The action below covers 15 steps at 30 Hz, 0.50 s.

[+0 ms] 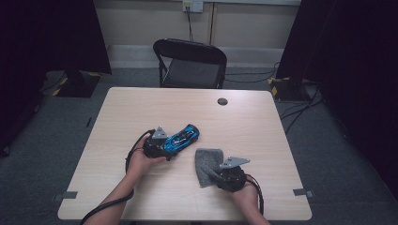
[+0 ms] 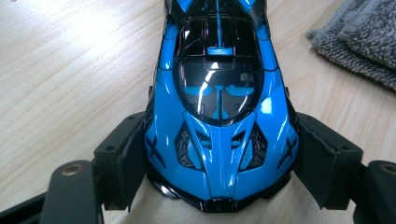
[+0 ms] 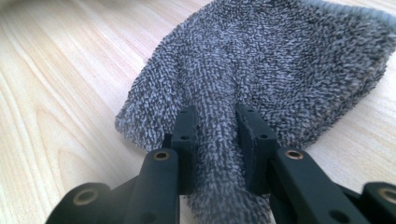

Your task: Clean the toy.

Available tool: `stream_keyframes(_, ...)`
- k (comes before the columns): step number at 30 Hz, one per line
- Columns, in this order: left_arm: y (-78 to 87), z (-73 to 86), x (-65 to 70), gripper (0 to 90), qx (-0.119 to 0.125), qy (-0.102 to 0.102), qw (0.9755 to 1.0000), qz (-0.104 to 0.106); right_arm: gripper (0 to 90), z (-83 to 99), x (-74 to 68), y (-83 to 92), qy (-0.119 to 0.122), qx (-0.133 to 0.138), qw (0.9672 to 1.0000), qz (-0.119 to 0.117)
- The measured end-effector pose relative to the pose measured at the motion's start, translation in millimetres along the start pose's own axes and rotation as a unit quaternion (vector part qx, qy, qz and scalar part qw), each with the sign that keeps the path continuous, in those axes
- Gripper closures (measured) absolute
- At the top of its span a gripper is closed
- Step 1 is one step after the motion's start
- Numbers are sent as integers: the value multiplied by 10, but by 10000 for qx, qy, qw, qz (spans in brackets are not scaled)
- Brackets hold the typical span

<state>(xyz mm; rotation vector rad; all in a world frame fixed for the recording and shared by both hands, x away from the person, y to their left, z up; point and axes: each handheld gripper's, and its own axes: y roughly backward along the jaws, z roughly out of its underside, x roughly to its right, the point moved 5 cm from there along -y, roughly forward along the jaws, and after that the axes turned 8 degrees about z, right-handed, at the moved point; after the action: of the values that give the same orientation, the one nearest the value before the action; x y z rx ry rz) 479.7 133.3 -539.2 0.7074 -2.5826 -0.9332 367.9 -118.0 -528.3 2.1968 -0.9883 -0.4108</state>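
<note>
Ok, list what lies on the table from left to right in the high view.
Left tongs → blue toy car → grey cloth → right tongs, with the small dark disc far back on the table.

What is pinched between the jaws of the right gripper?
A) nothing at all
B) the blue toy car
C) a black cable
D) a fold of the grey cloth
D: in the right gripper view, the right gripper has a ridge of the grey cloth squeezed between its jaws, bunched up off the table.
</note>
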Motion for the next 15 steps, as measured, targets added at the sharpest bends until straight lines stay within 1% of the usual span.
stream_keyframes(3, 0, 0, 0, 250, 1, 1, 10000, 0, 697, 8, -7, 2, 83, 58, 9999, 33)
stream_keyframes(4, 0, 0, 0, 250, -1, 2, 10000, 1, 686, 12, -13, 1, 156, 89, 9998, 48)
stream_keyframes(5, 0, 0, 0, 250, 0, 2, 10000, 1, 685, 13, -31, 3, 331, 99, 9993, 126)
stream_keyframes(6, 0, 0, 0, 250, -1, 2, 10000, 1, 682, 6, -46, 4, 455, 88, 9987, 206)
stream_keyframes(7, 0, 0, 0, 250, 0, 3, 10000, 1, 681, 2, -56, 3, 501, 79, 9984, 259)
stream_keyframes(8, 0, 0, 0, 250, 0, 4, 10000, 1, 681, 3, -58, 3, 517, 81, 9983, 271)
stream_keyframes(9, 0, 0, 0, 250, 2, 5, 10000, 2, 681, 0, -62, 4, 591, 76, 9978, 274)
stream_keyframes(11, 0, 0, 0, 250, 1, 4, 10000, 3, 681, 0, -69, 5, 615, 73, 9976, 318)
stream_keyframes(13, 0, 0, 0, 250, 1, 4, 10000, 2, 681, -1, -103, 7, 741, 75, 9960, 483)
stream_keyframes(14, 0, 0, 0, 250, 1, 4, 10000, 2, 682, -5, -109, 7, 745, 57, 9958, 520)
stream_keyframes(15, 0, 0, 0, 250, 1, 3, 10000, 1, 682, -11, -113, 6, 689, 7, 9962, 538)
